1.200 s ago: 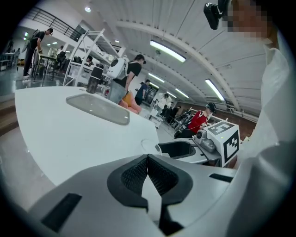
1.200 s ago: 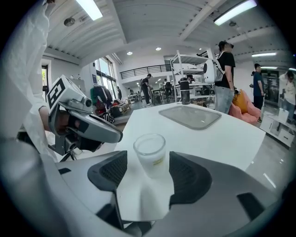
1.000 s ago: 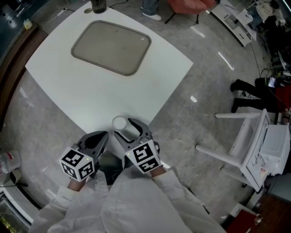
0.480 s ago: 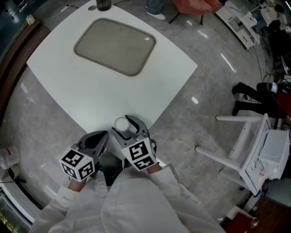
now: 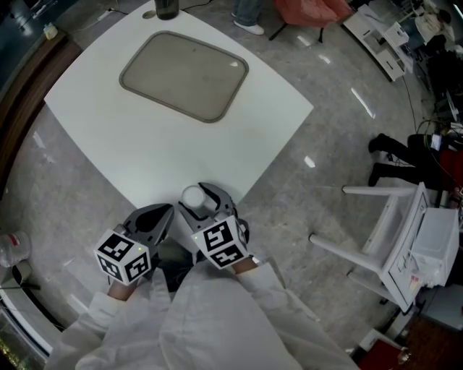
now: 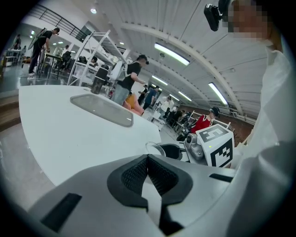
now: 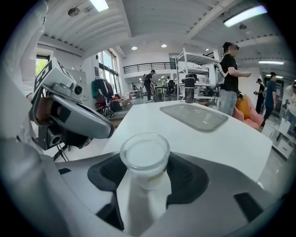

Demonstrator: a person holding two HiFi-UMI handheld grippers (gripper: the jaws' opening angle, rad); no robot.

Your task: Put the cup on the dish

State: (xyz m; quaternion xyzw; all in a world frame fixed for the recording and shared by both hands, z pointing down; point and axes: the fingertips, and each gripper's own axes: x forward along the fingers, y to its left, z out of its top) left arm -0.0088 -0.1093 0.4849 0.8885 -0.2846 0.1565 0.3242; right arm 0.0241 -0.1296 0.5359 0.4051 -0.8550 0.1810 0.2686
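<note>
A small clear cup with a whitish inside sits at the near corner of the white table. My right gripper is shut on it. In the right gripper view the cup stands upright between the dark pads of the right gripper. The dish, a flat grey tray, lies far across the table and shows as a tray ahead. My left gripper hangs just left of the cup, off the table's edge. The left gripper has its jaws closed on nothing.
A dark container stands at the table's far edge beyond the tray. A white chair is on the stone floor to the right. People and shelving fill the room behind the table.
The right gripper's jaws have drawn in around the cup, which sat in a wider gap a second ago. The left gripper has barely moved.
</note>
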